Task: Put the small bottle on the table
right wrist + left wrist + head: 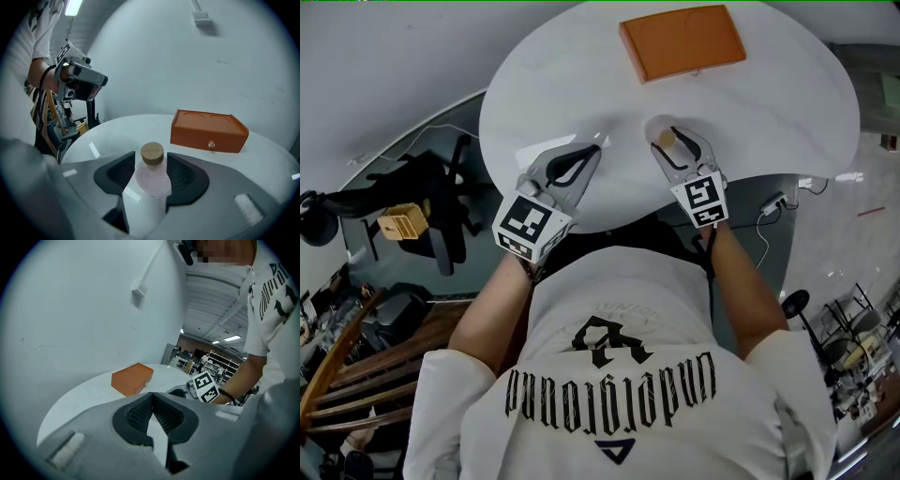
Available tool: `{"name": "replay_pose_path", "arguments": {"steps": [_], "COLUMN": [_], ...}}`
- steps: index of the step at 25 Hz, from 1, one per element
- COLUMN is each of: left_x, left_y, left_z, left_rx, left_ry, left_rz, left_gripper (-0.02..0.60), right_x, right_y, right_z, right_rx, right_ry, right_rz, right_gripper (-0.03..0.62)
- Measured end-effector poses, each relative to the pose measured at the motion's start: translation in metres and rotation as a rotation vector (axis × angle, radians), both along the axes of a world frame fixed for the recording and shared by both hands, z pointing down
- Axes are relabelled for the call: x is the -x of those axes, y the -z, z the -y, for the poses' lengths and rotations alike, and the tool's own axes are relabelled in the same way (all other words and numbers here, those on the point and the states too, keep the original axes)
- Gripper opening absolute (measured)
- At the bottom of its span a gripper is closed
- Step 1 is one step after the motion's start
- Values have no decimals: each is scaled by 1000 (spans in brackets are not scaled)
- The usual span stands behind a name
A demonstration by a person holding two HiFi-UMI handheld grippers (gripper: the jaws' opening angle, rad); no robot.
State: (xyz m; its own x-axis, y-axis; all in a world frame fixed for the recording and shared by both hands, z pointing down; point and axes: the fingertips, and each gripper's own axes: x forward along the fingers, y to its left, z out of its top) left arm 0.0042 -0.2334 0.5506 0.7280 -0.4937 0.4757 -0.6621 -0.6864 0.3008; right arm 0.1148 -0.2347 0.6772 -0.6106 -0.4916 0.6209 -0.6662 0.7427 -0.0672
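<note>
My right gripper (680, 142) is at the near edge of the round white table (562, 84). Its jaws are spread wide with the one small bottle (152, 174) between them. The pads sit just beside the bottle's body on either side, and I cannot see them pressing on it. The bottle is upright, its long axis vertical and its wooden cap (152, 153) pointing straight up, and it appears to rest on the tabletop.

My left gripper (152, 396) hovers at the same near edge, well apart from the bottle. Its jaws meet at the tips with nothing between them.

There are two grippers, one bottle and one orange box (682, 41), which lies flat at the far side of the table.

The right gripper view shows the bottle's pale, rounded body and a small knob on the front of the box. The head view shows only the bottle's tan top between the jaws. The left gripper view shows the box and my right gripper's marker cube (205, 386), but not the bottle.
</note>
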Motion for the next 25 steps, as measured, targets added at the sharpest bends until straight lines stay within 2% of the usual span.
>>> {"name": "replay_pose_path", "arguments": {"steps": [13,17,25], "left_x": [21,34,59], "left_y": [33,46,83], "left_z": [-25,-34,-53], "left_rx": [-56,-90,-160], "left_ry": [-29,-27,-35], "left_rz": [-7,-16,-45], "left_gripper": [8,8,8], "right_x": [-7,5,31], "right_y": [63,92,158], "right_z": [-15,-27,-49], "right_rx": [-71,-85,-185], "right_ry": [-100,-124,-134], "right_rz": [34,70,102], "right_gripper": [215,206,169]}}
